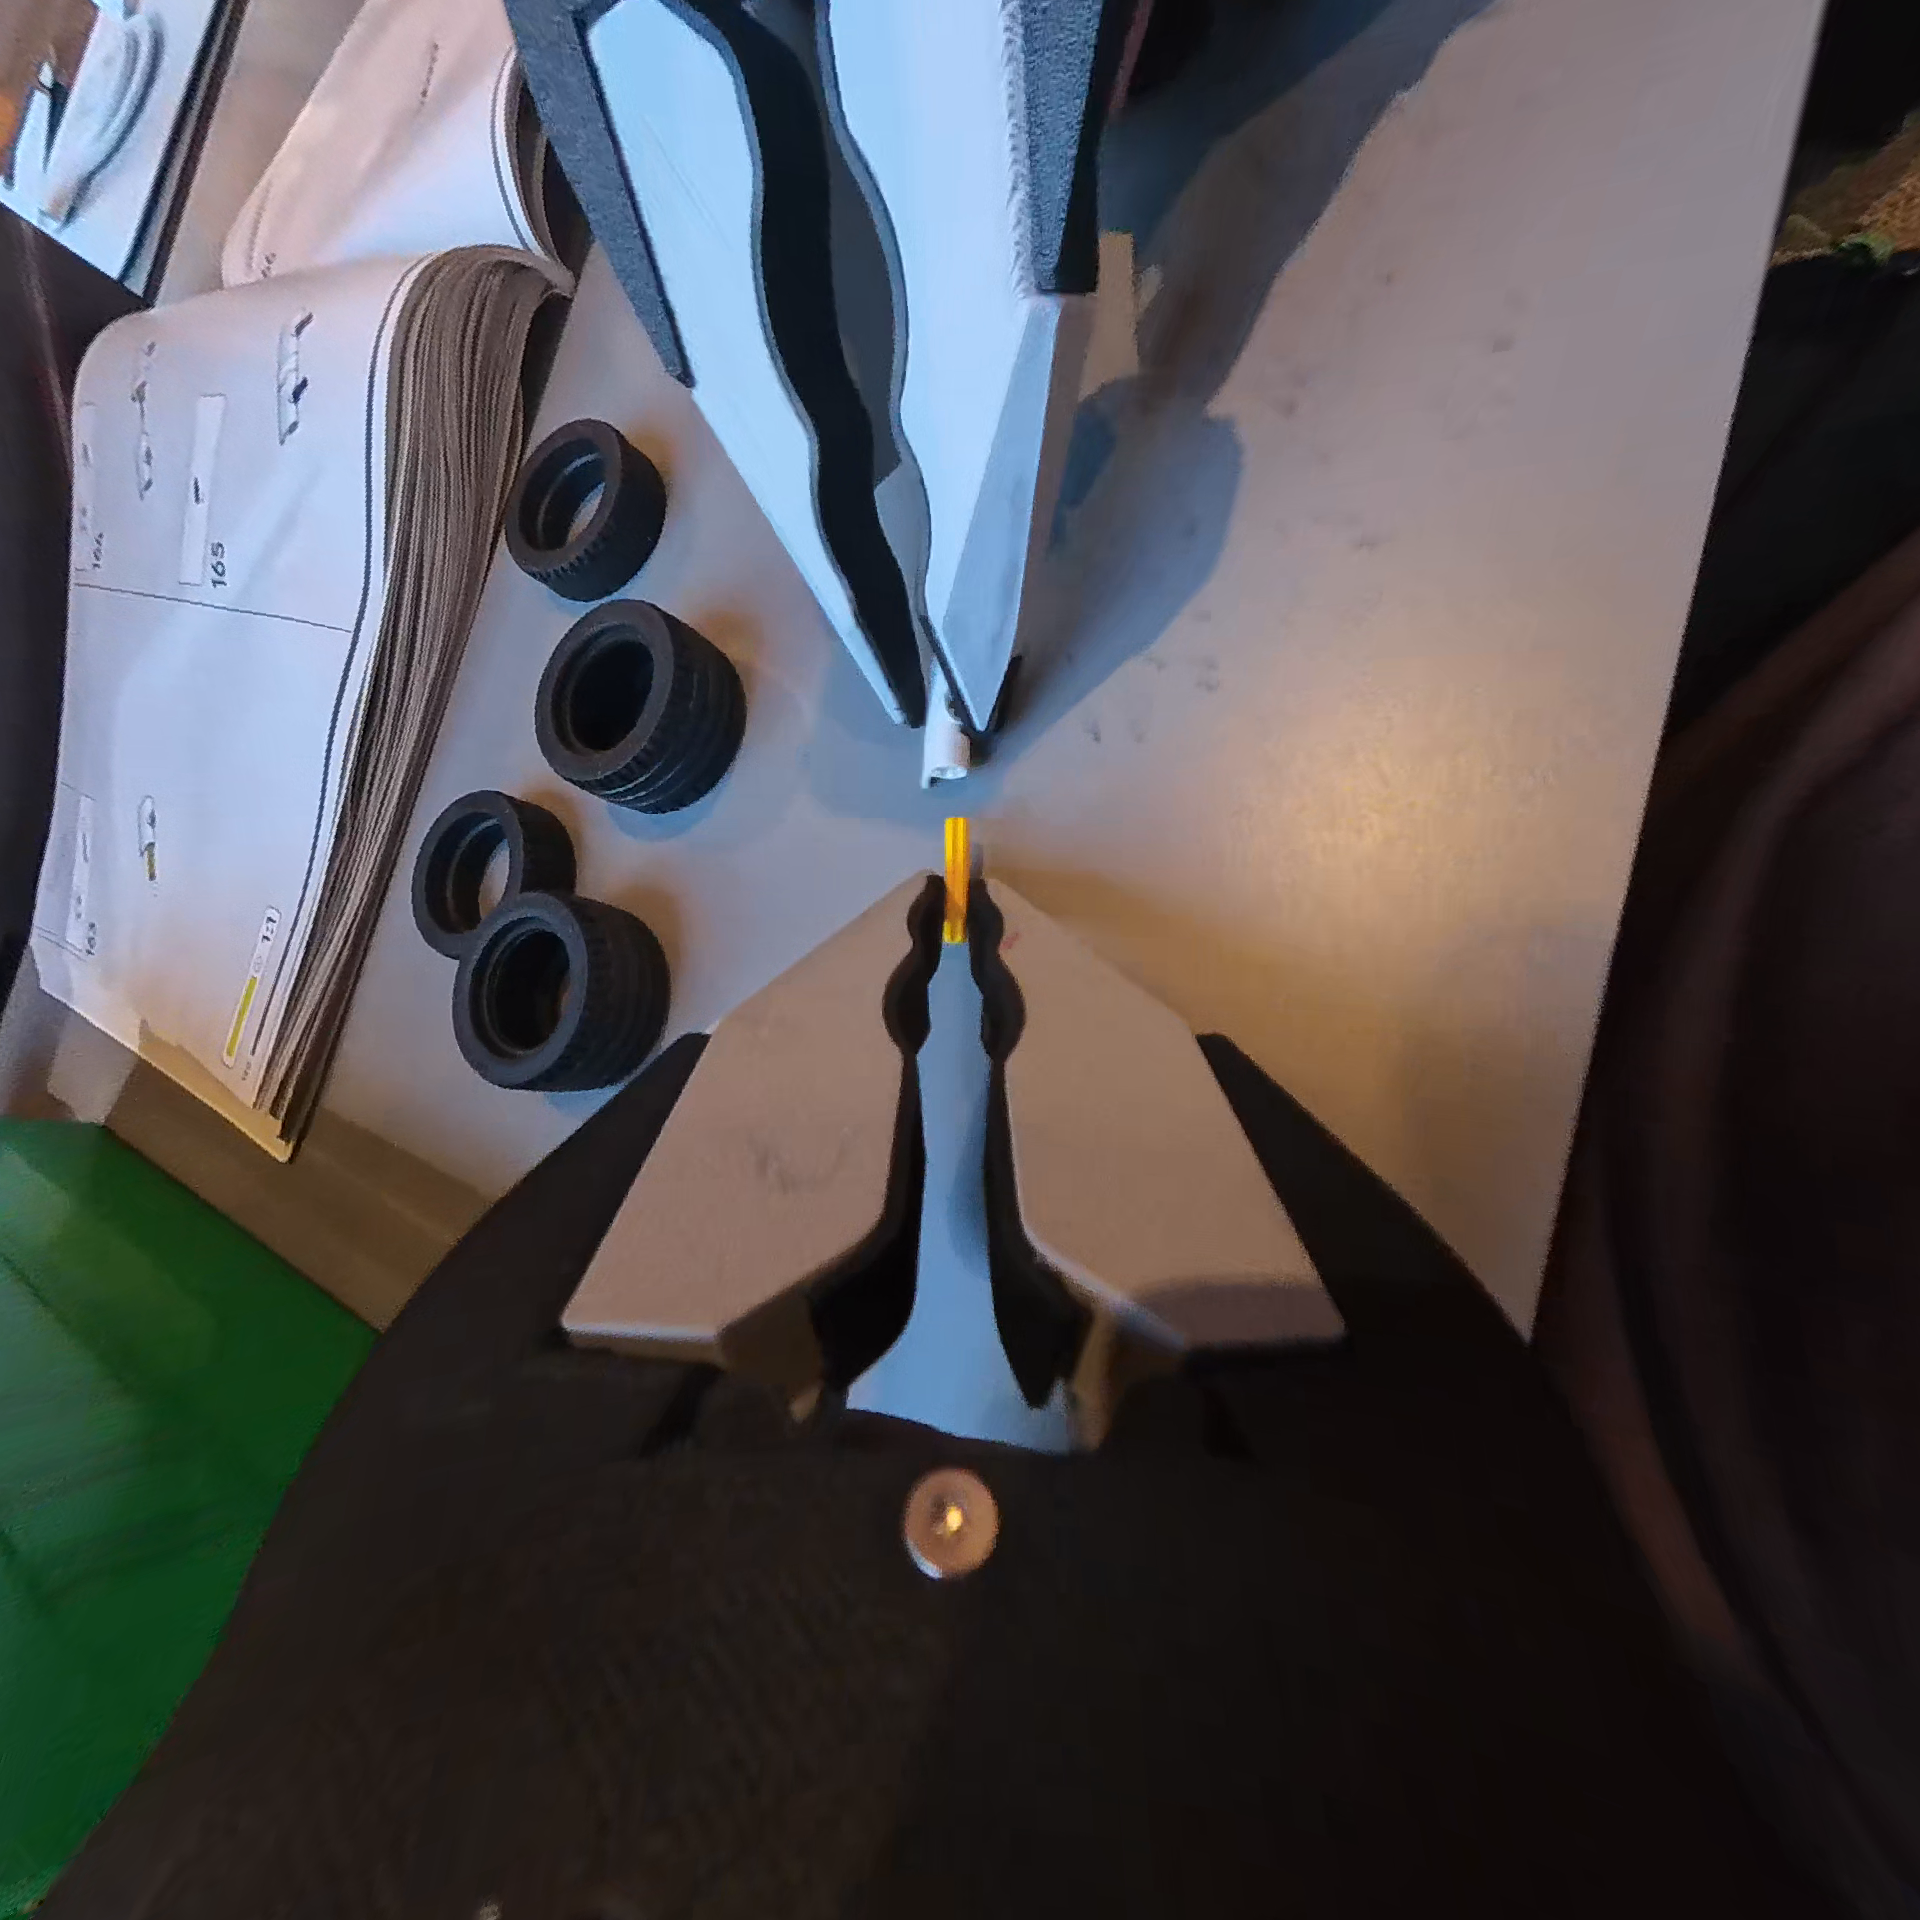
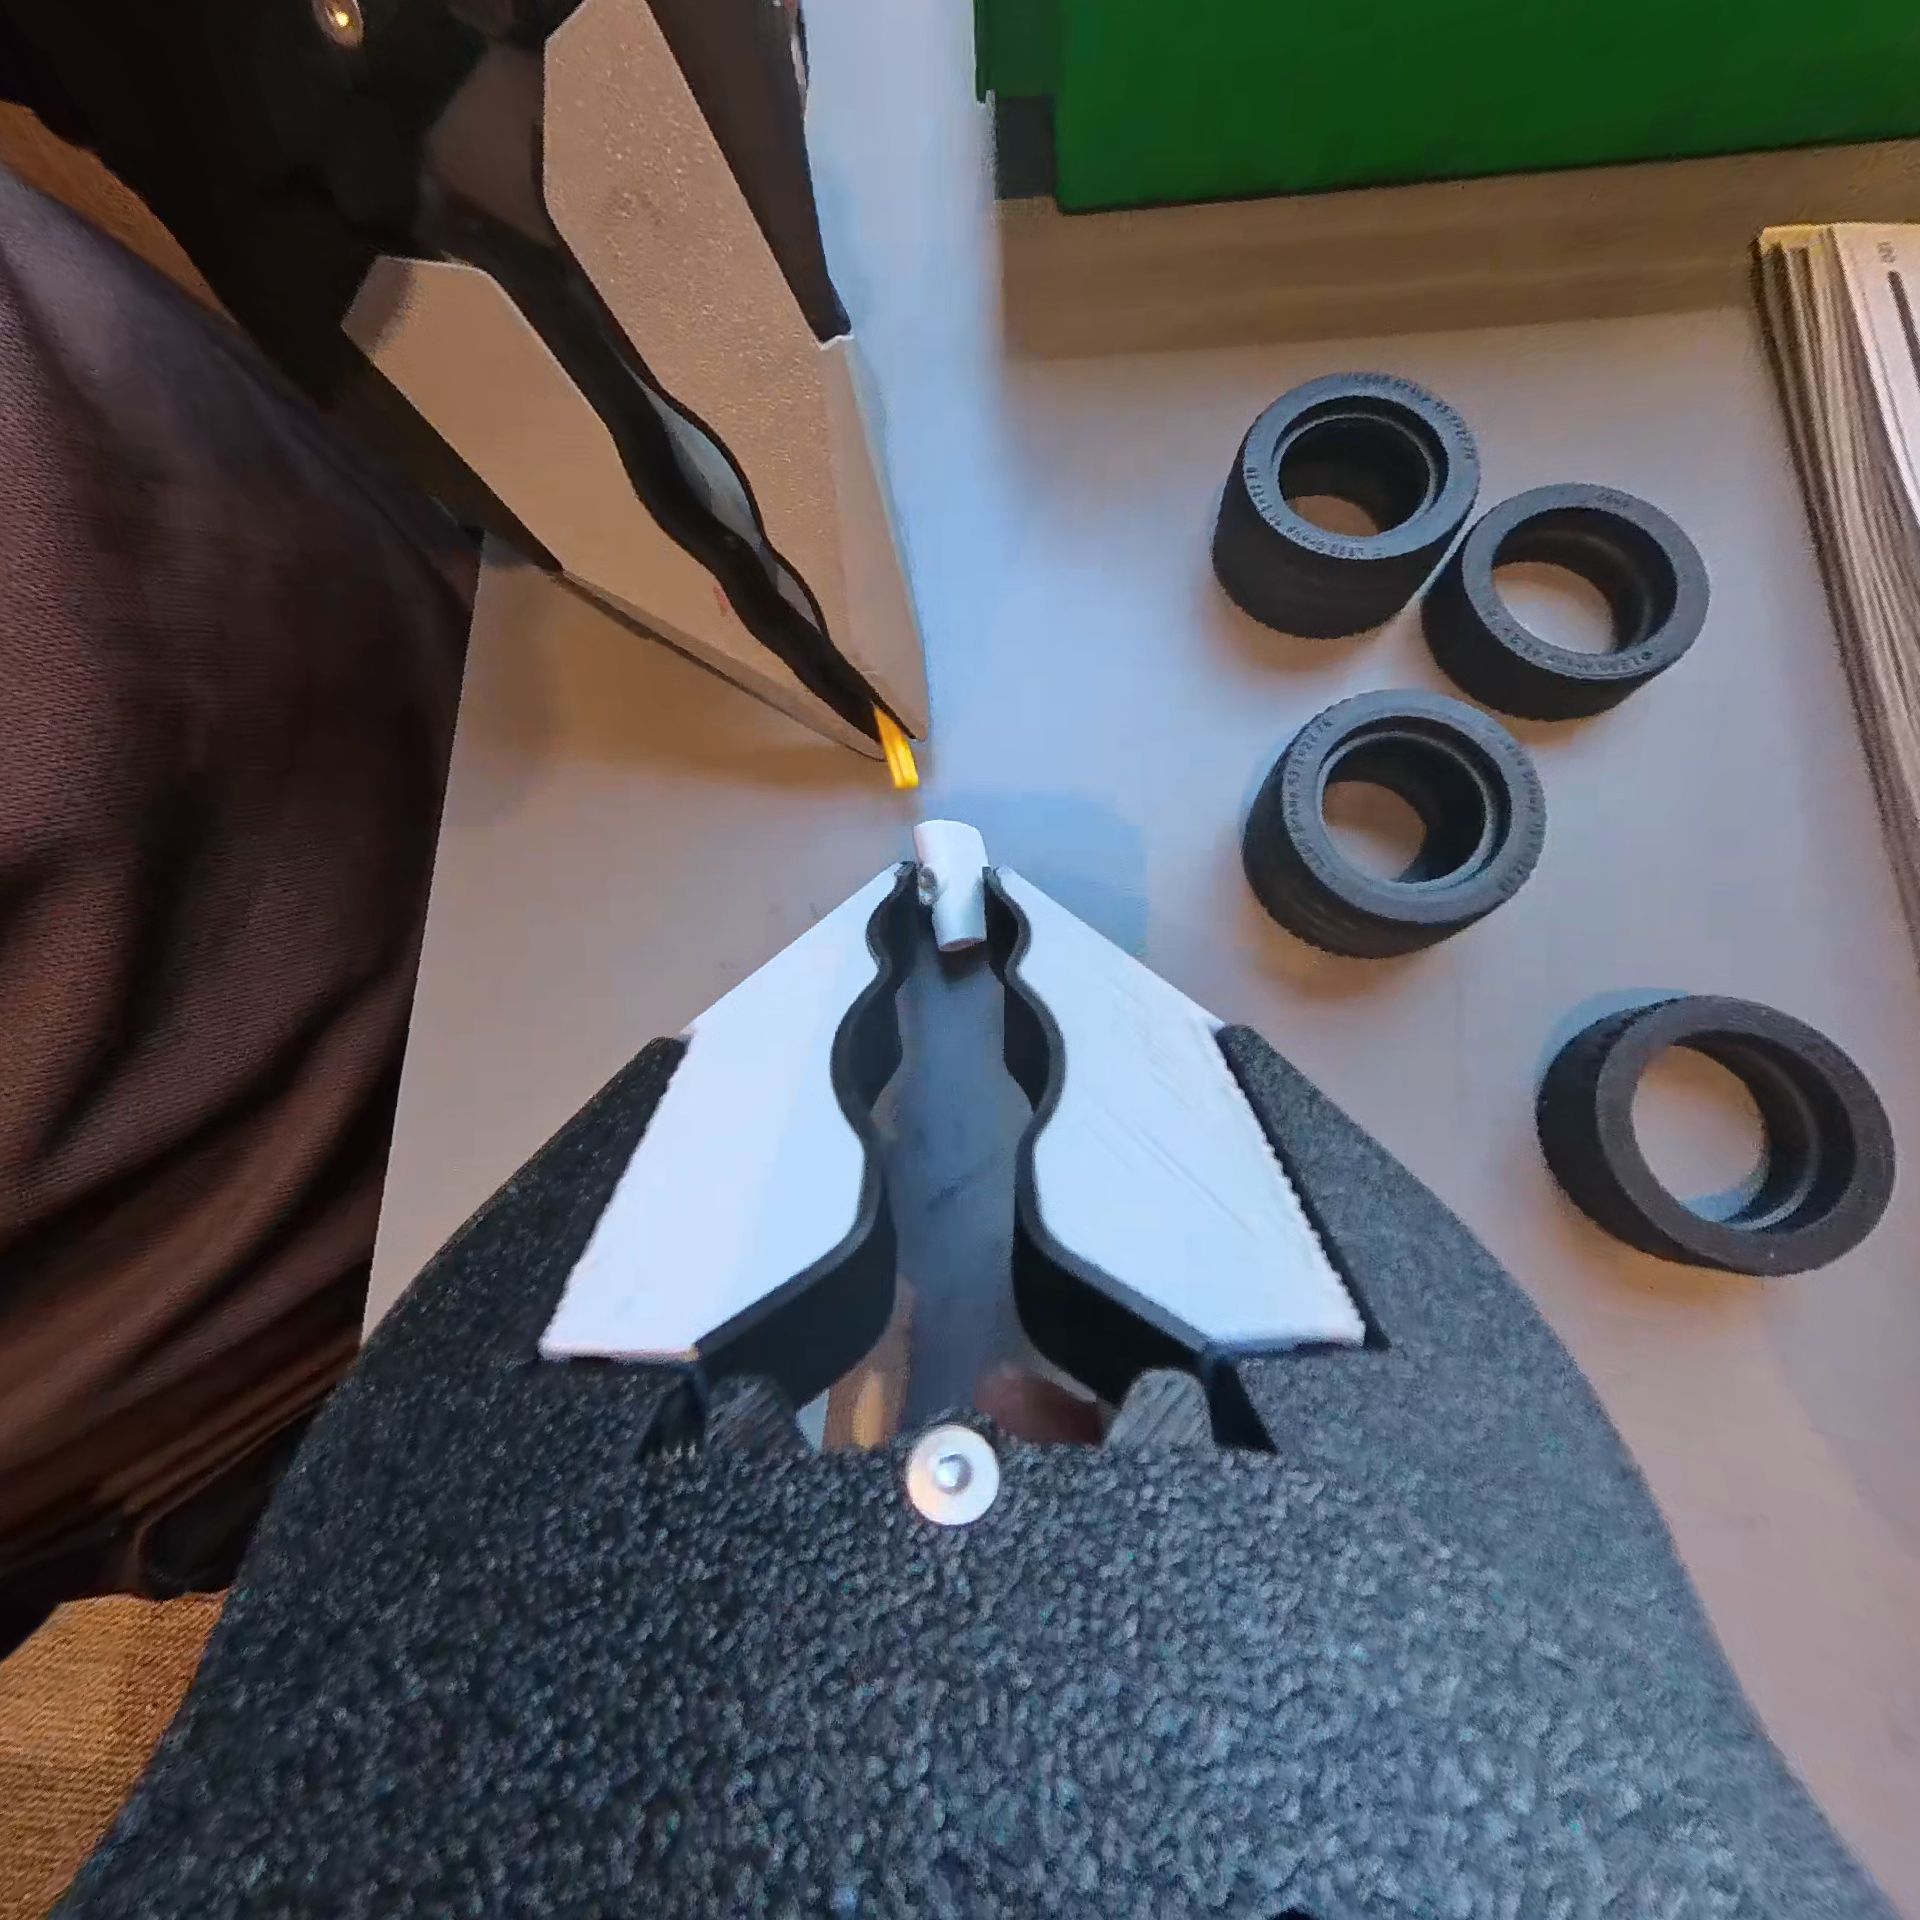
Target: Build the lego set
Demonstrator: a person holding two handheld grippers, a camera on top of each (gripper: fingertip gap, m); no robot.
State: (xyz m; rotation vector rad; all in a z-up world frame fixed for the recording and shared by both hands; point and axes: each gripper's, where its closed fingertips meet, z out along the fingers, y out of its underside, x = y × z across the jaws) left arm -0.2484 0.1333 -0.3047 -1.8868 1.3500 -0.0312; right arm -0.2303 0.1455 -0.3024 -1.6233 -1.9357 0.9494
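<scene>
There is no real container on the table; the green box at its edge is cut off by the frame, and what is inside cannot be seen. The open instruction booklet lies at the side, and its drawings are too small to make out. In the right wrist view only the page edges are visible.

The left gripper has its fingers pressed together on a small transparent orange piece. The piece is thin and long, and about half of it sticks out past the fingertips; the rest is hidden between the black pads. The right gripper pinches a small white connector piece, short and tube-shaped, with a round hole at its side. Its rear end disappears between the fingers.

The two pieces are held above the table, tip facing tip, near each other but not touching.

Four black rubber tyres lie on the table between the booklet and the grippers; two of them touch each other.
</scene>
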